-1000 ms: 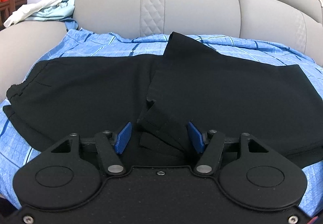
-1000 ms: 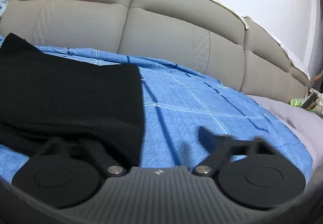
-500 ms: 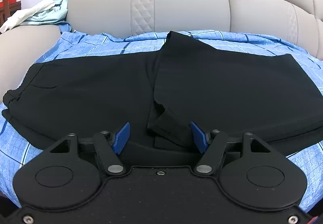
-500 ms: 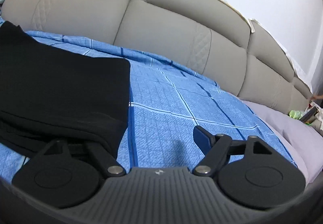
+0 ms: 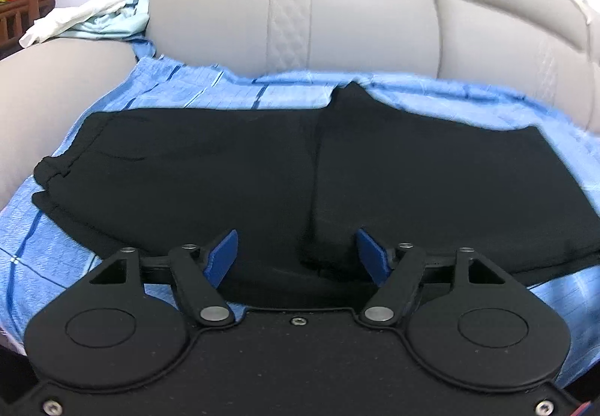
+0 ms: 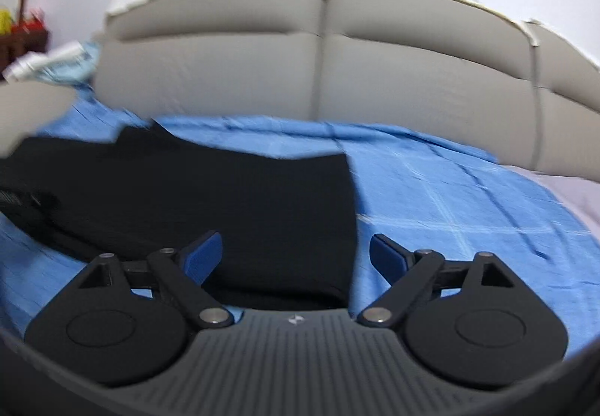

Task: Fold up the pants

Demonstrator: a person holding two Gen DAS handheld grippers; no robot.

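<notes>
Black pants (image 5: 300, 168) lie flat on a blue checked sheet (image 5: 210, 93) on a bed. Their right half is folded over onto the middle, with a fold edge running front to back. The waistband is at the left. My left gripper (image 5: 296, 254) is open and empty, just above the pants' near edge at the fold. In the right wrist view the pants (image 6: 210, 198) fill the left side. My right gripper (image 6: 296, 254) is open and empty above the pants' right near corner.
A grey padded headboard (image 5: 300, 14) runs along the back. White and pale blue clothes (image 5: 86, 18) lie on the grey bed edge at far left. Dark wooden furniture (image 5: 22, 3) stands beyond it. Bare blue sheet (image 6: 468, 209) lies right of the pants.
Both grippers have drawn back and up from the pants. The right gripper has swung left, so the pants now lie between its fingers. The folded layer has settled flat.
</notes>
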